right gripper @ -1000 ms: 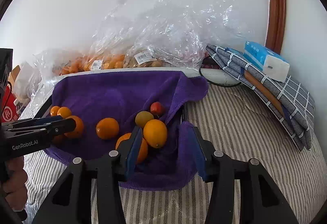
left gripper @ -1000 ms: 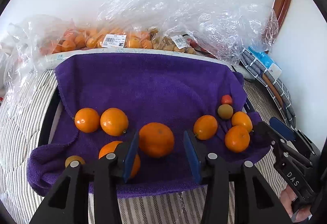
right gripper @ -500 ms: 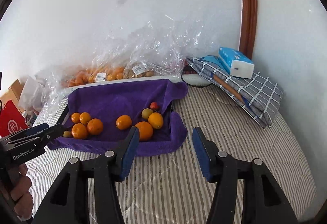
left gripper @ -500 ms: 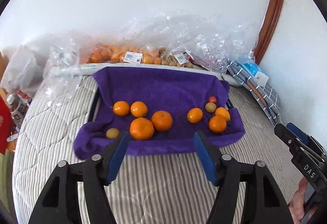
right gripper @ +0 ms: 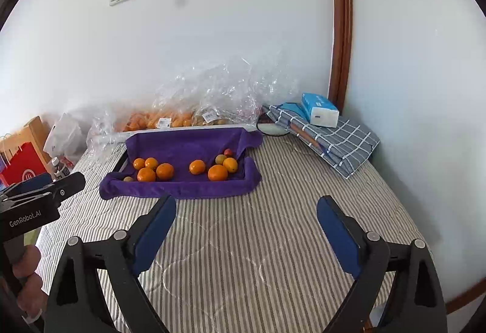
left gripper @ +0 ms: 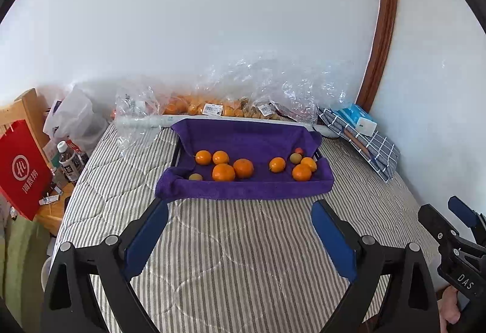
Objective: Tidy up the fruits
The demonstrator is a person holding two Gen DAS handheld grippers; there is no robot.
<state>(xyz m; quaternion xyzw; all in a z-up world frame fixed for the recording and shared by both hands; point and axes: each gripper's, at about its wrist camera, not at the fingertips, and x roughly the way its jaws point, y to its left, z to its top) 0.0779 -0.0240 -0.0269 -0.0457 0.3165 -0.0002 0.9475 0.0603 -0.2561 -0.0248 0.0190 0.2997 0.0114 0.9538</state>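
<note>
A tray lined with a purple towel [left gripper: 243,138] [right gripper: 182,144] sits on the striped bed. Several oranges [left gripper: 223,172] [right gripper: 165,171] lie in it in a left group and a right group [left gripper: 301,172] [right gripper: 217,172], with small greenish and red fruits [left gripper: 294,157] [right gripper: 220,159] at the right and one greenish fruit at the left front. My left gripper [left gripper: 240,208] is open and empty, held back above the bed short of the tray. My right gripper [right gripper: 246,205] is open and empty too, also short of the tray.
Clear plastic bags of oranges [left gripper: 212,108] [right gripper: 170,120] lie behind the tray by the wall. A folded checked cloth with a blue tissue pack [left gripper: 361,120] [right gripper: 319,110] lies at the right. A red bag [left gripper: 22,169] and bottle [left gripper: 70,160] stand left of the bed.
Both grippers have pulled back and up from the tray, so the fruit now looks far smaller, and both have opened wider. The fruit has not moved.
</note>
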